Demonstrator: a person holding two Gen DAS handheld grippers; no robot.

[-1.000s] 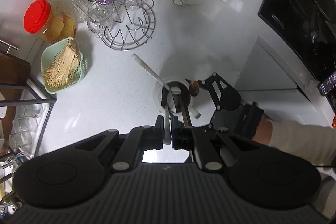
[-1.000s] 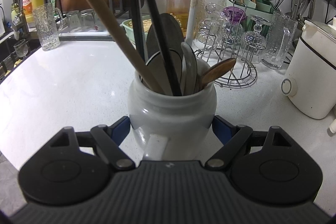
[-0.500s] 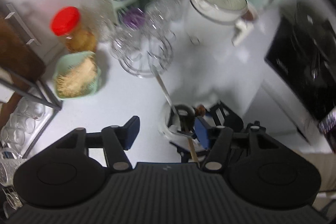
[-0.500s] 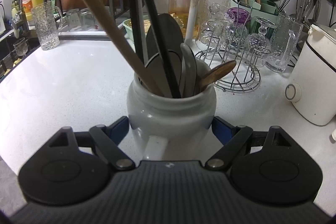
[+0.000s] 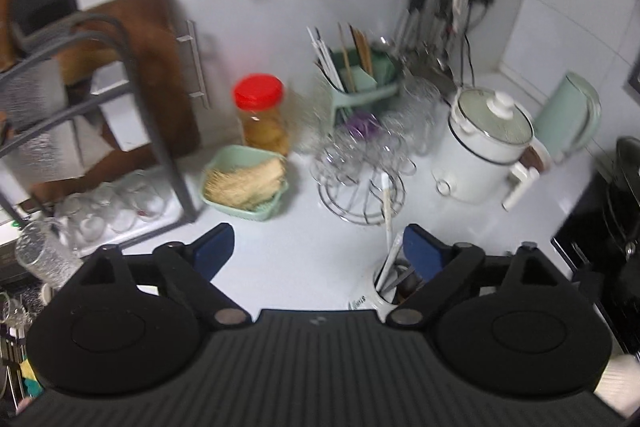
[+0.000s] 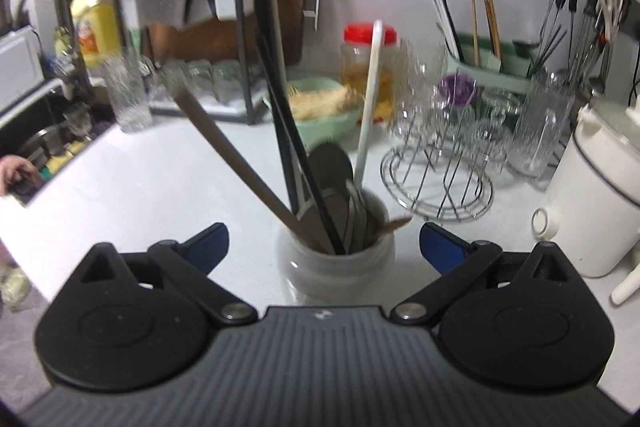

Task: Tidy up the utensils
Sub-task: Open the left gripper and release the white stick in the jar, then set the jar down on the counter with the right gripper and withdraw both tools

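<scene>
We see the white utensil crock [image 6: 340, 263] standing upright on the white bench [image 6: 160, 187], near its front edge, packed with utensils [image 6: 316, 187] whose handles lean out. Our right hand-held gripper [image 6: 324, 241] hangs above and just behind the crock, its jaws opening wide and clear of the crock's sides. Our left hand-held gripper [image 5: 318, 247] is also opening, with nothing between its blue pads; the crock sits beneath its right finger.
</scene>
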